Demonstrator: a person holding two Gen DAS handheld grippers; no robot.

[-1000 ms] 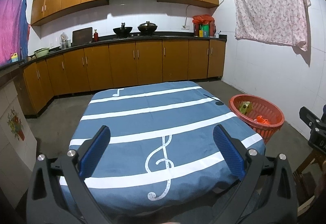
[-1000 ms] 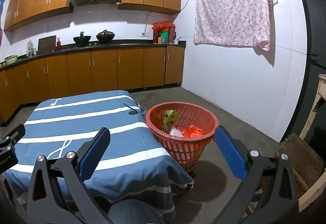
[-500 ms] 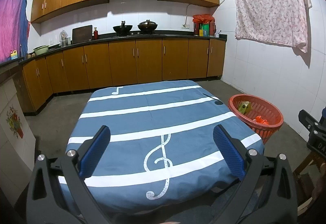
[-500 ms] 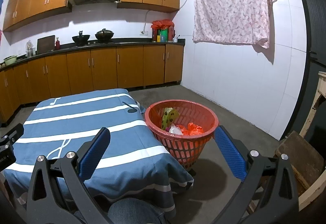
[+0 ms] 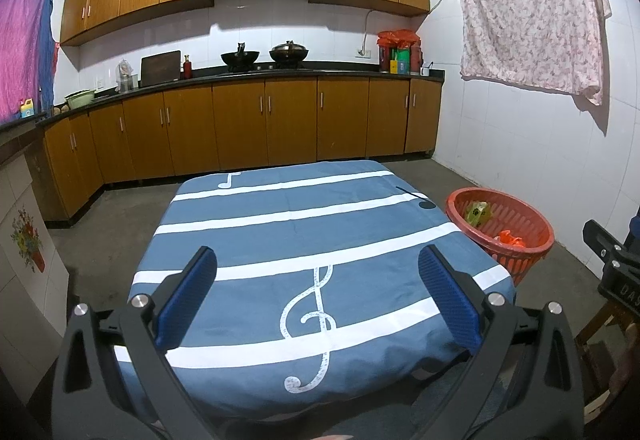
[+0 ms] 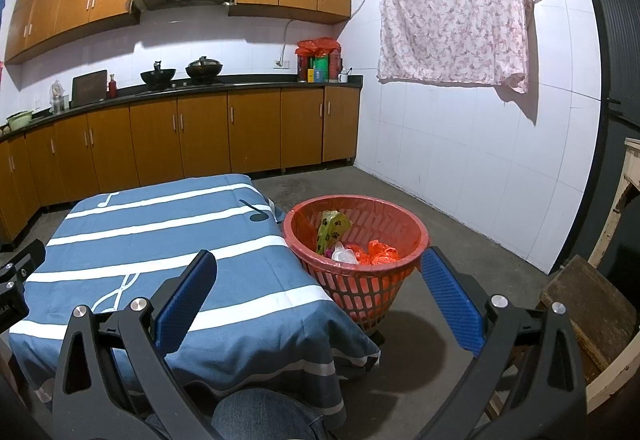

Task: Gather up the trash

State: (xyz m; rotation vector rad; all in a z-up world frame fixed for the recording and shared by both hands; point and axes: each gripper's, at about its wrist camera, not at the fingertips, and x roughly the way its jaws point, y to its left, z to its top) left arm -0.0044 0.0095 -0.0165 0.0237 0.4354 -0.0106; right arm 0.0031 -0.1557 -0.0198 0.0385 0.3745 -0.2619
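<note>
Between our left claw point(image 5: 318, 294) fingers lies nothing but striped cloth point(image 5: 304, 240): both blue pads stand wide apart, gripping nothing, and we hover above the near edge of the table with the treble clef dead ahead. No trash shows anywhere on that cloth, so we judge the collecting is as good as done.

Over to our right claw point(image 6: 320, 290), and it is the same story, spread wide and empty-handed. Just ahead of it, slightly right of centre, sits the red basket point(image 6: 400, 282) on the floor, tucked against the table's corner, handy for a drop straight off the edge. Inside we see the trash: a yellow-green wrapper point(image 6: 332, 230) with paw prints leaning on the far-left wall, a white scrap point(image 6: 344, 254) and an orange bag point(image 6: 378, 252) nearer us.

Why hold both claws open and back like this? Our guess: we are scanning for leftovers, ready to pinch anything that turns up. Further right of the right claw a wooden stool point(image 6: 588, 300) stands near, something to mind if we swing that way.
</note>
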